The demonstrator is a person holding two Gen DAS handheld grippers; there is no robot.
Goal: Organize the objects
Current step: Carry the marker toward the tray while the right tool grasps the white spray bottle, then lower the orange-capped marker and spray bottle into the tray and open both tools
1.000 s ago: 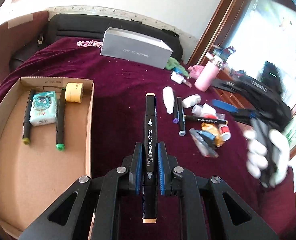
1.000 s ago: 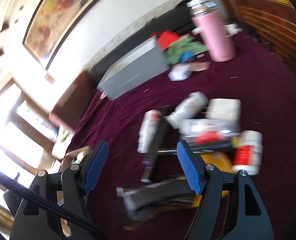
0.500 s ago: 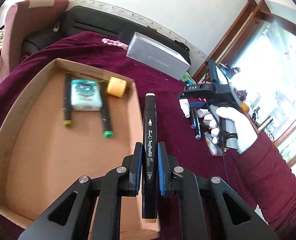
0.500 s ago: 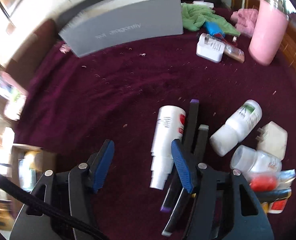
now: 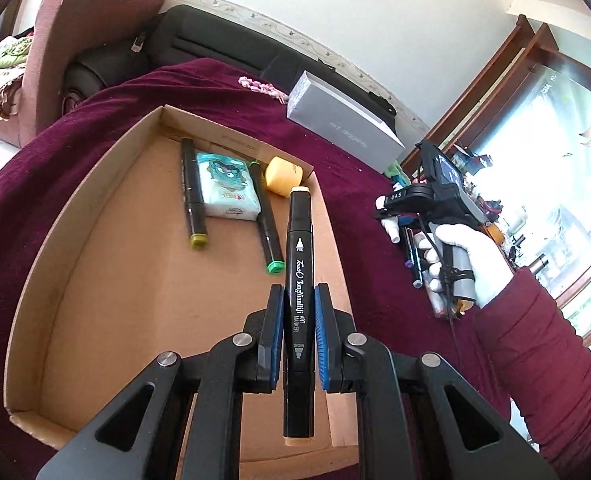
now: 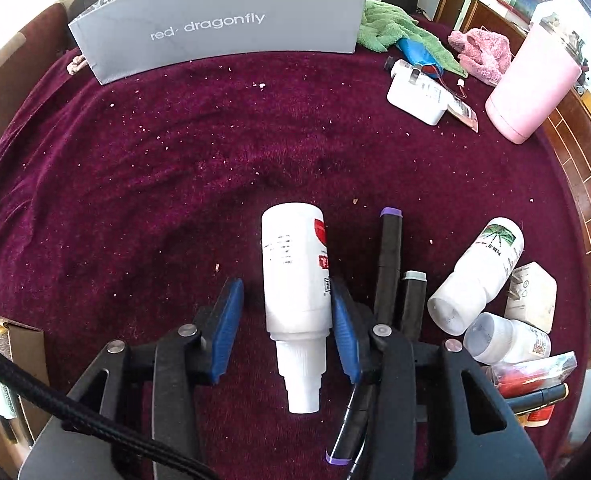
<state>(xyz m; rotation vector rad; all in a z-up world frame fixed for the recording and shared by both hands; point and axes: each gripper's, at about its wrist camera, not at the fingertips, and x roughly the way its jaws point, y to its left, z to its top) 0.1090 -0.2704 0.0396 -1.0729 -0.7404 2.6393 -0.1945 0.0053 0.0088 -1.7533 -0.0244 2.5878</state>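
The left hand-held gripper (image 5: 298, 332) is clamped tight on a black art marker with pale peach end caps (image 5: 299, 280), gripping it near the middle of the barrel, so the marker's long axis runs straight forward along the fingers. It hangs over the right-hand wall of a shallow brown cardboard tray (image 5: 95, 208) that sits on a bench covered in dark maroon velvet cloth (image 6: 175, 152). At the tray's far end lie two more black markers, one yellow-tipped (image 5: 192, 194) and one green-tipped (image 5: 266, 220), with a pale blue tissue packet (image 5: 228, 190) between them and a yellow cylindrical roll (image 5: 282, 176) in the far right corner. Both markers lie lengthwise, roughly parallel to the held one, so lowering it into the bare floor nearer the camera should need little turning.

The right hand-held gripper (image 6: 283, 328), held by a white-gloved hand (image 5: 465, 258), points steeply down at a white plastic spray bottle with a red label (image 6: 297, 276). The bottle lies flat toward the bench's right side, its long axis in line with the fingers, nozzle toward the camera, base away. The jaws are closing with the bottle's body between them: the right pad appears to touch its side, the left pad still shows a gap. Just right of the bottle lies a black purple-capped marker (image 6: 389, 256).
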